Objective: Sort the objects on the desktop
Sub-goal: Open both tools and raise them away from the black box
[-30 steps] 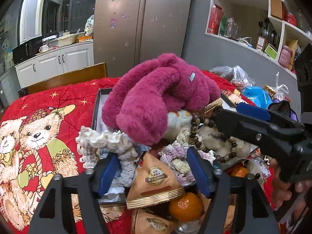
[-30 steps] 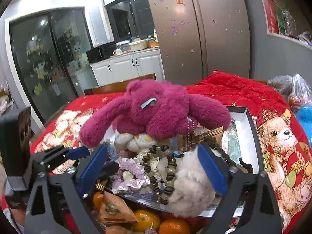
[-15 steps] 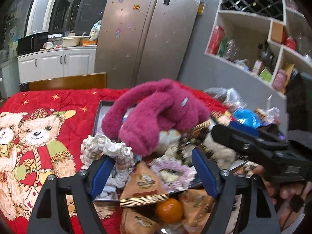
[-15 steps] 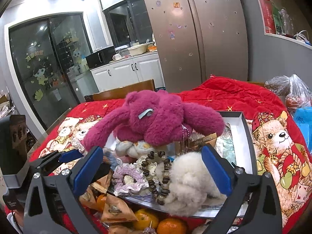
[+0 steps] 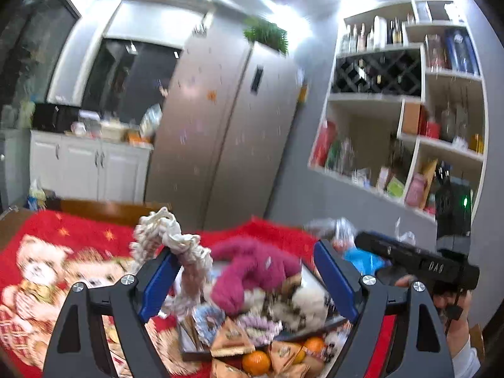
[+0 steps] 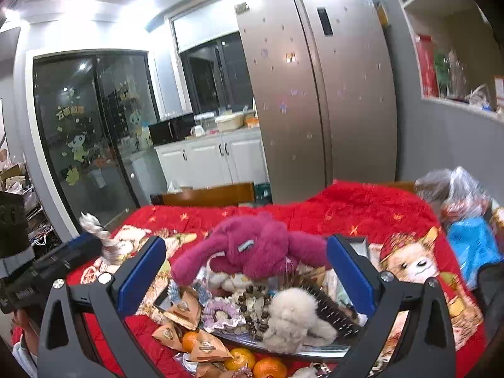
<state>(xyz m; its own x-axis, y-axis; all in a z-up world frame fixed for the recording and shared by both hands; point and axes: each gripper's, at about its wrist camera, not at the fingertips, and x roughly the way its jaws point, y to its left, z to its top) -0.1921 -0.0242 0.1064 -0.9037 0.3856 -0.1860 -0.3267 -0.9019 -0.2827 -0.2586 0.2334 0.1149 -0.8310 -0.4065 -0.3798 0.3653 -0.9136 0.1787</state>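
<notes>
Dangling cream crocheted scrunchie (image 5: 170,245), frilly

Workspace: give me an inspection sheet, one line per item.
Surface: red bear-print blanket.
Job's things: tray heaped with a magenta plush, white fluffy toy, bead bracelet and purple scrunchie.
Clutter: oranges and triangular snack packs in front of the tray.
Grippers: left gripper open, a cream knitted scrunchie draped against one of its fingers; right gripper open, empty.
Cables: nothing seen on the blanket.
Surroundings: fridge, chair back, plastic bags, wall shelves.
</notes>
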